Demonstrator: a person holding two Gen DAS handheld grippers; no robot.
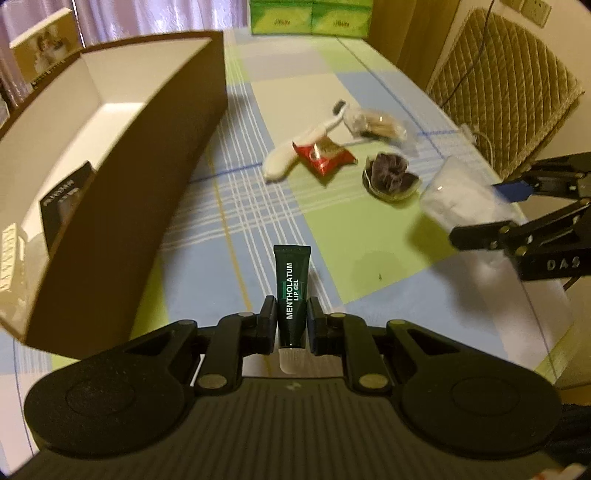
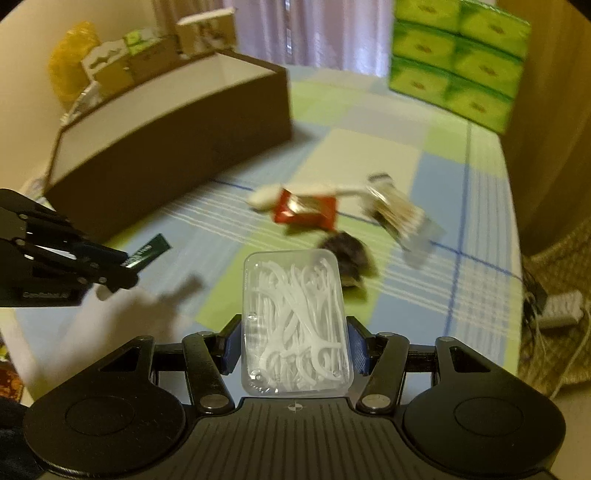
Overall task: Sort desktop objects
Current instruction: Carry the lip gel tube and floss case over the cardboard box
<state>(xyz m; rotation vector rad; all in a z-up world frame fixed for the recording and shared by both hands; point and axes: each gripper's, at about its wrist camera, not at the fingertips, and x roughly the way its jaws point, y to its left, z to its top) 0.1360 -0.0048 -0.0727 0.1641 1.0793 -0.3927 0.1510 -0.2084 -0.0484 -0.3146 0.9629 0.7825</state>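
left wrist view: the left gripper (image 1: 291, 321) has its fingers (image 1: 267, 317) clenched on a dark green lip gel tube (image 1: 291, 291), crimped end pointing forward and clear cap back toward the camera, held above the checked cloth of the desk (image 1: 369, 266). along the desk's left edge stands a long brown box (image 1: 122, 206), white inside, with a black carton (image 1: 64, 206) lying in it. toward the desk's middle lies a loose cluster: a white toothbrush (image 1: 295, 147) touching a red sachet (image 1: 325, 157), a clear bag of tan snacks (image 1: 376, 123) beyond them, and a dark scrunchie in a round pack (image 1: 391, 177) just beside the sachet. at the right edge the right gripper (image 1: 491, 210) holds a clear case (image 1: 465, 201) off the desk. green tissue packs (image 1: 314, 16) sit at the far edge.

right wrist view: the right gripper (image 2: 294, 345) grips a clear plastic case of white floss picks (image 2: 293, 321) between its blue-padded fingers (image 2: 356, 347), above the near part of the desk (image 2: 480, 258). the left gripper (image 2: 110, 273) with the tube (image 2: 147, 253) is at the left, near the brown box (image 2: 166, 147). the sachet (image 2: 306, 212), toothbrush (image 2: 266, 195), snack bag (image 2: 400, 216) and scrunchie (image 2: 349, 254) are blurred, mid-desk. the stacked tissue packs (image 2: 458, 59) fill the far right corner.
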